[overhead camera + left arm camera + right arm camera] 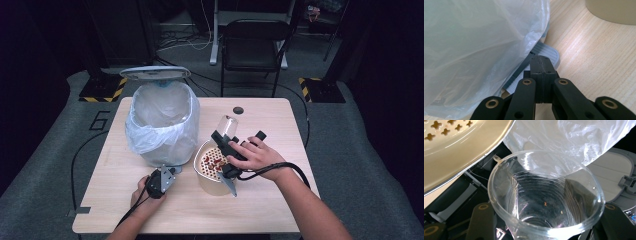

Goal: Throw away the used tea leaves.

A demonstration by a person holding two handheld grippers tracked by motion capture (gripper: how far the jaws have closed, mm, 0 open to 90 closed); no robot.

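A clear plastic cup is tilted on its side with my right gripper shut on it, one jaw on each side of its wall. A few tiny crumbs cling inside it. Just below it stands a beige container whose perforated insert holds red pieces. My left gripper is shut and empty, and its tips rest on the grey ridged pedal of a bin.
The bin has a white plastic liner, and its lid stands open at the back. A dark round hole sits near the table's far edge. A black chair stands beyond the table.
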